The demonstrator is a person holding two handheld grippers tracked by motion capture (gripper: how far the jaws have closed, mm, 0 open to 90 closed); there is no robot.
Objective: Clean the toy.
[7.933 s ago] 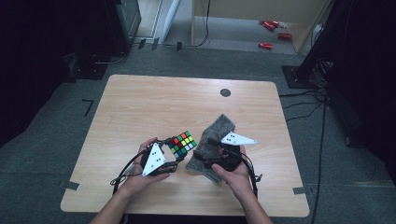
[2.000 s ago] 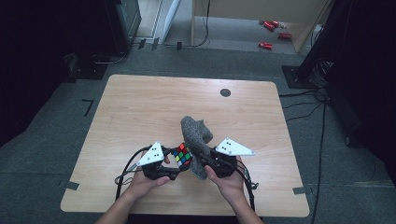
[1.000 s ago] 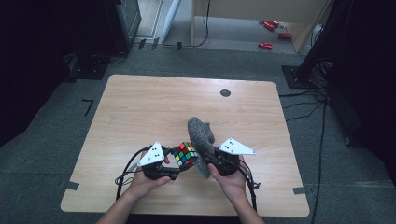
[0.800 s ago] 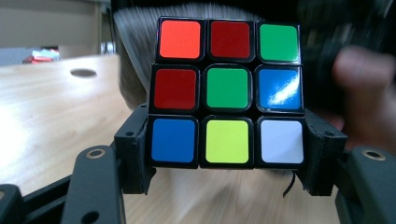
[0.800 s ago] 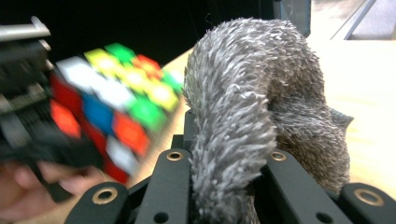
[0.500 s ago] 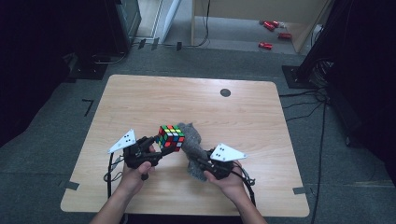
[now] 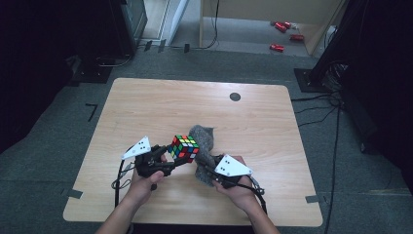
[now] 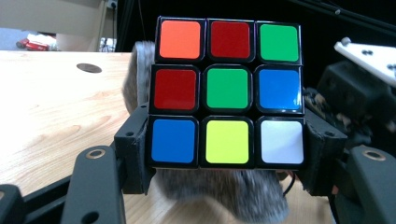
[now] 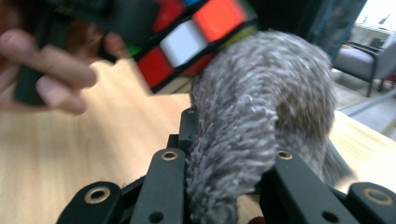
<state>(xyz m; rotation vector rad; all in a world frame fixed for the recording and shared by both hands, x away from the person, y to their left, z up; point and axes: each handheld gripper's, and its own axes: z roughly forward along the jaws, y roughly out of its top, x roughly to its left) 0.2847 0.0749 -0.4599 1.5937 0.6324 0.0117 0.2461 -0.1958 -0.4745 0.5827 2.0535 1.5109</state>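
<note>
My left gripper point(image 7: 178, 158) is shut on a Rubik's cube point(image 7: 184, 147) and holds it just above the wooden table point(image 7: 160, 107). In the left gripper view the jaws clamp the cube point(image 8: 229, 93) at its bottom row, left and right, with grey cloth point(image 8: 233, 193) behind and below it. My right gripper point(image 7: 208, 168) is shut on a fuzzy grey cloth point(image 7: 202, 139) that bulges up between the jaws and touches the cube's right side. In the right gripper view the cloth point(image 9: 261, 102) fills the jaws of the right gripper point(image 9: 224, 163), and the cube point(image 9: 196, 32) hangs blurred beyond it.
A black round grommet point(image 7: 235, 96) sits in the tabletop near its far edge. Both hands work near the table's front edge. Cables trail from the grippers toward the person. Red items point(image 7: 277, 47) lie on the floor beyond the table.
The left gripper has carried the cube leftward and a little farther from the person, off the cloth's top. The right gripper has sunk slightly, and the cloth now slumps lower.
</note>
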